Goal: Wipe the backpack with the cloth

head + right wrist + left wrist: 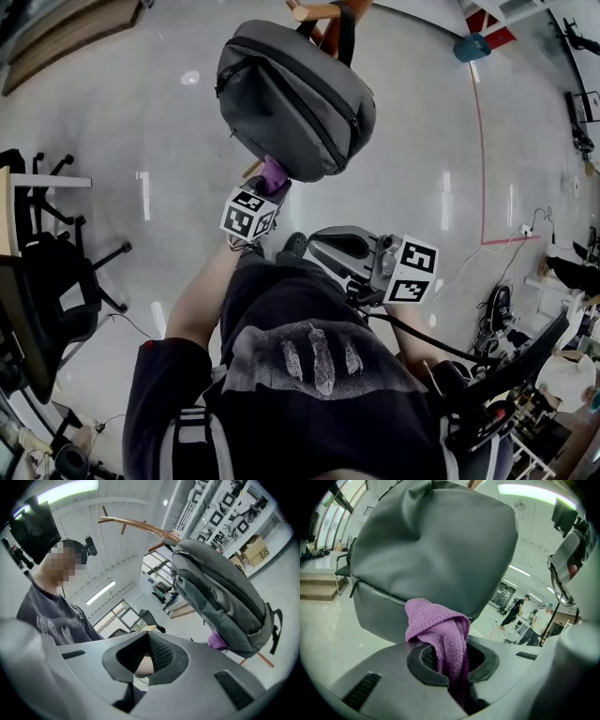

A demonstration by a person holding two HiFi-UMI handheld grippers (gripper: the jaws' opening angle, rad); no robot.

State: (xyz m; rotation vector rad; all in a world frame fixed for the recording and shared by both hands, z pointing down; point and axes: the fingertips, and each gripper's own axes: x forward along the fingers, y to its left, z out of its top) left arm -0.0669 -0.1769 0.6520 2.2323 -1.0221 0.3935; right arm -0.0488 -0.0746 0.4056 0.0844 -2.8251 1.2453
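Observation:
A grey backpack [295, 98] hangs from a wooden rack [319, 11] above the shiny floor. My left gripper [273, 187] reaches up to its lower end and is shut on a purple cloth [275, 172] that touches the bag's underside. In the left gripper view the cloth [440, 630] bulges out from between the jaws, right against the backpack [436, 550]. My right gripper [323, 246] stays low near my body, apart from the bag, its jaws closed on nothing. From the right gripper [148, 641] view the backpack [220, 597] hangs to the right, with the cloth [216, 640] under it.
Black office chairs [56, 272] and a desk edge stand at the left. A red tape line [483, 141] runs along the floor on the right, with cables and equipment [497, 319] beyond it. A blue bucket [472, 47] sits far back. People [513, 611] stand in the distance.

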